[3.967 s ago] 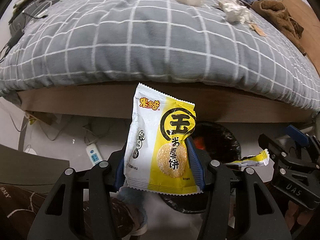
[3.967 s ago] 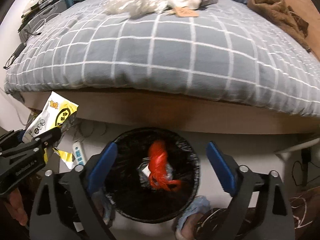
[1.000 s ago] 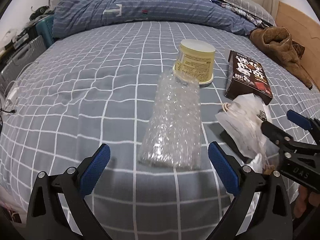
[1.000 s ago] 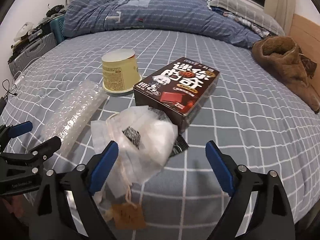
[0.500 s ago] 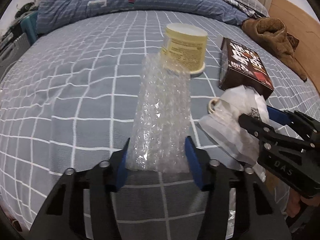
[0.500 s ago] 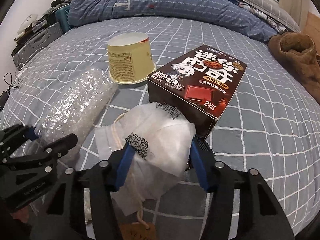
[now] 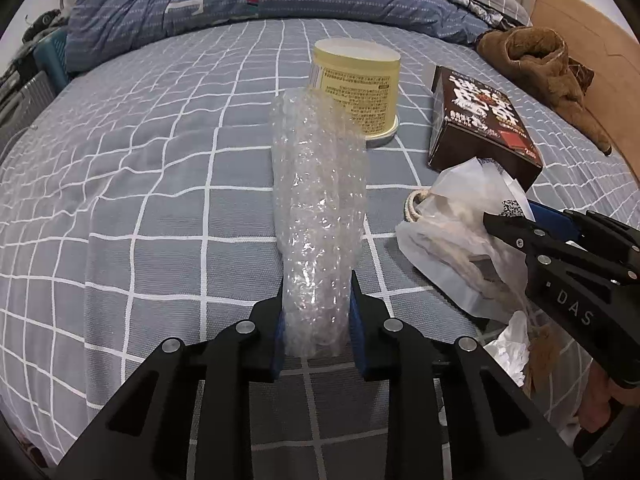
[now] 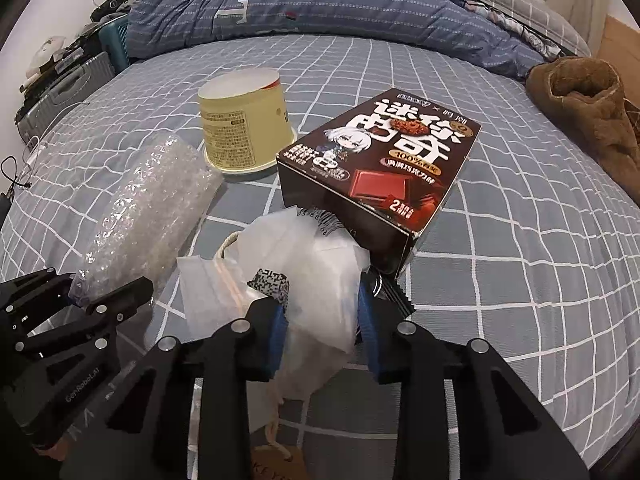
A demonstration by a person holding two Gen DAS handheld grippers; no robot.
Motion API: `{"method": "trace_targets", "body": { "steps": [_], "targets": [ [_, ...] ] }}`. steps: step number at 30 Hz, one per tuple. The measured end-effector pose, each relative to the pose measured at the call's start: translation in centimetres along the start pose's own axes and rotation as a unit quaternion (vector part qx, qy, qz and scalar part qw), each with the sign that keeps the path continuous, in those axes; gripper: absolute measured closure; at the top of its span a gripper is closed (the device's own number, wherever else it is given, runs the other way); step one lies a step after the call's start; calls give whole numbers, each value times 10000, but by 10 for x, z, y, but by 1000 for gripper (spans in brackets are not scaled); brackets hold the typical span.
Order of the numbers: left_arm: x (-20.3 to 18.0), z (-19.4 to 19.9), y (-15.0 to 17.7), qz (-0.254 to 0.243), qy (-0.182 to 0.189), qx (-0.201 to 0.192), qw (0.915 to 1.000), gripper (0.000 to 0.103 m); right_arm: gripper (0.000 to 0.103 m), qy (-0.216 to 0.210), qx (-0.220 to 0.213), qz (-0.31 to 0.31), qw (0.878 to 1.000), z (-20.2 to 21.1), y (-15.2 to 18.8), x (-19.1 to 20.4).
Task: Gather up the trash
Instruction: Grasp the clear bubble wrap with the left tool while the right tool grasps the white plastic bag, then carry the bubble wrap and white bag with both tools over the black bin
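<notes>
Left gripper (image 7: 317, 320) just closed, now pinching near end of bubble wrap (image 7: 320, 208), which lies lengthwise on grey checked bedspread (image 7: 160, 184). Right gripper (image 8: 322, 320) just closed too, clamped on crumpled white bag (image 8: 304, 280). Bag touching end of brown chocolate box (image 8: 380, 164). Yellow cup (image 8: 244, 120) upside down beyond wrap, beside box. Brown garment (image 8: 592, 108) at far right.

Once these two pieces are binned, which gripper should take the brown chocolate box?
Probably right. The right gripper, shut on the white bag, sits just before the chocolate box. The left gripper clamps the bubble wrap, with the yellow cup beyond.
</notes>
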State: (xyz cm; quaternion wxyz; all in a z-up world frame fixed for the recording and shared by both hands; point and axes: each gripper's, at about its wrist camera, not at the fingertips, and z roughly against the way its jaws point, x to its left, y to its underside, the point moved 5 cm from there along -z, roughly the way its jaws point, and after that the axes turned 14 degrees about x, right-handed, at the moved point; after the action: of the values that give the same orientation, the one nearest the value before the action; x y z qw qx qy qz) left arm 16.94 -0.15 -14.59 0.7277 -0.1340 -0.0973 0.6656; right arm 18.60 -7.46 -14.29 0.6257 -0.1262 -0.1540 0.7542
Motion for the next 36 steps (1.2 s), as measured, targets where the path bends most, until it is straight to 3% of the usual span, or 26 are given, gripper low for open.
{"method": "trace_targets", "body": {
  "steps": [10, 23, 36],
  "targets": [
    [2, 24, -3, 51, -248, -338, 9991, 80, 76, -10, -264, 23, 9996, 24, -5, 2],
    [8, 64, 3, 211, -89, -693, 9973, 80, 77, -43, -699, -93, 9975, 61, -3, -1],
    [2, 90, 23, 242, -15, -798, 9965, 79, 77, 0, -1041, -153, 9945, 100, 17, -4]
  ]
}}
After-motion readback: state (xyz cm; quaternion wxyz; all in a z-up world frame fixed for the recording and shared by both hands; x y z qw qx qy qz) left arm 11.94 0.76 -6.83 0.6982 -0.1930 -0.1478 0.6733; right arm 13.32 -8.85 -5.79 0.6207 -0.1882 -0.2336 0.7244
